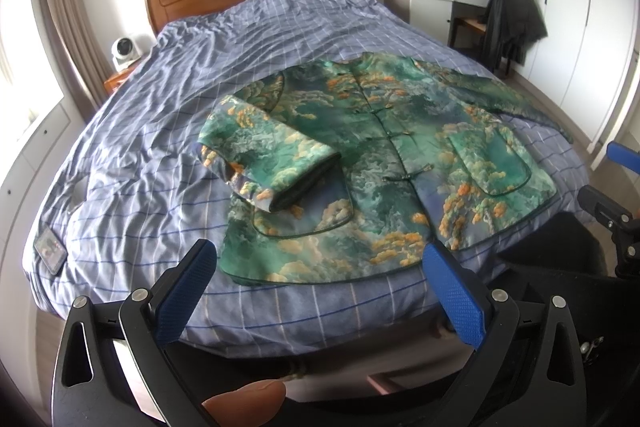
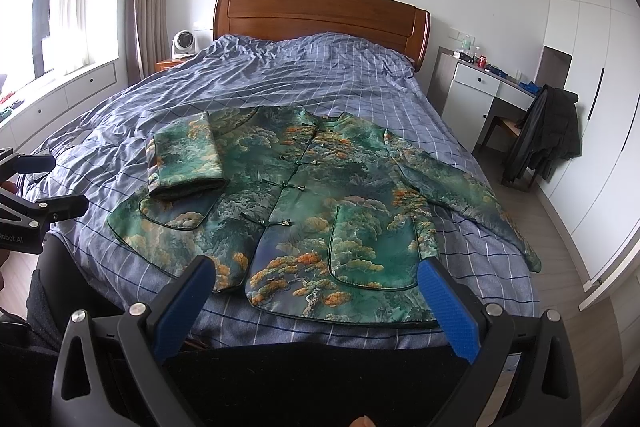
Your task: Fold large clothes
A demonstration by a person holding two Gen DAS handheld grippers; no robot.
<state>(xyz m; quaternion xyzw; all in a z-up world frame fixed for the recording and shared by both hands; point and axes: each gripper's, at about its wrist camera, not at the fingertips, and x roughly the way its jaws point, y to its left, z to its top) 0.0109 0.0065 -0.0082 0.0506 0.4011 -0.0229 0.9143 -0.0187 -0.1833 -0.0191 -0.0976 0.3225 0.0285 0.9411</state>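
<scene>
Jacket [image 2: 320, 211] lies flat, front up, on the near half of the bed [image 2: 280, 75], collar toward 12 o'clock, hem toward 6 o'clock near the foot edge. One sleeve [image 2: 186, 157] is folded over the jacket's front at 9 o'clock; the other sleeve [image 2: 464, 199] lies stretched out toward 4 o'clock, reaching the bed's side edge. Headboard [image 2: 320, 17] stands at 12 o'clock behind the bed. Fan [image 2: 183, 44] sits on a nightstand [image 2: 168, 64] at 11 o'clock. Bench [image 2: 484, 83] stands at 2 o'clock beside the bed; a chair [image 2: 548, 135] draped with a garment stands before it. A phone [image 1: 50, 247] lies on the bed at 8 o'clock in the left wrist view.
</scene>
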